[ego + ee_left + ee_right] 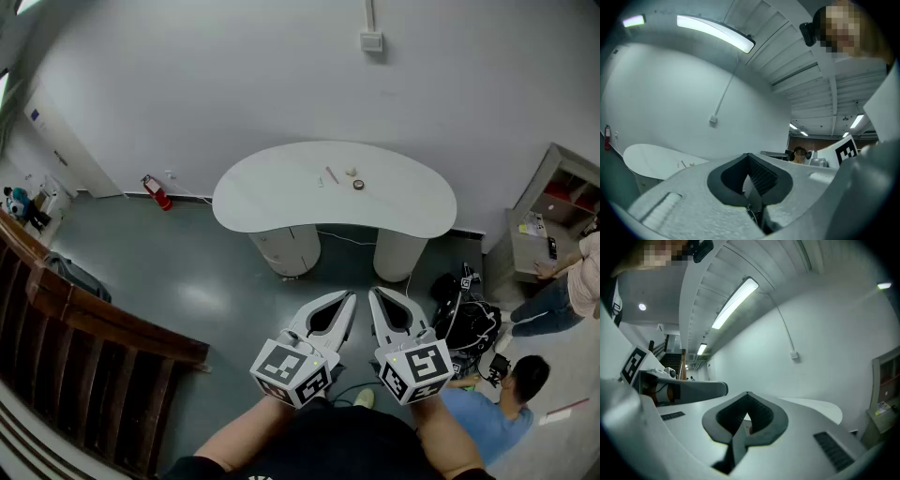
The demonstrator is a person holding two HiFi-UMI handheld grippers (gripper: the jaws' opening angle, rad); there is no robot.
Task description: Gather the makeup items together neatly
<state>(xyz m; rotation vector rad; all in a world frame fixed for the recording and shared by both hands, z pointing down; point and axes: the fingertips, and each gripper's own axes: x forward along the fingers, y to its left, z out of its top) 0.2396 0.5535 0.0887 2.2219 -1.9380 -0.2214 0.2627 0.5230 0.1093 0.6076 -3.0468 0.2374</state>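
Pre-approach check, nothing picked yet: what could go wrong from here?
1. The makeup items on the table are tiny and spread apart. The thin stick lies flat, so a pinch may slide or roll it.
2. A bag and cables lie on the floor by the table's right leg, with a seated person close by, so the approach may carry a trip hazard.
3. The left tool and right tool are both shut and empty. They must open before reaching.
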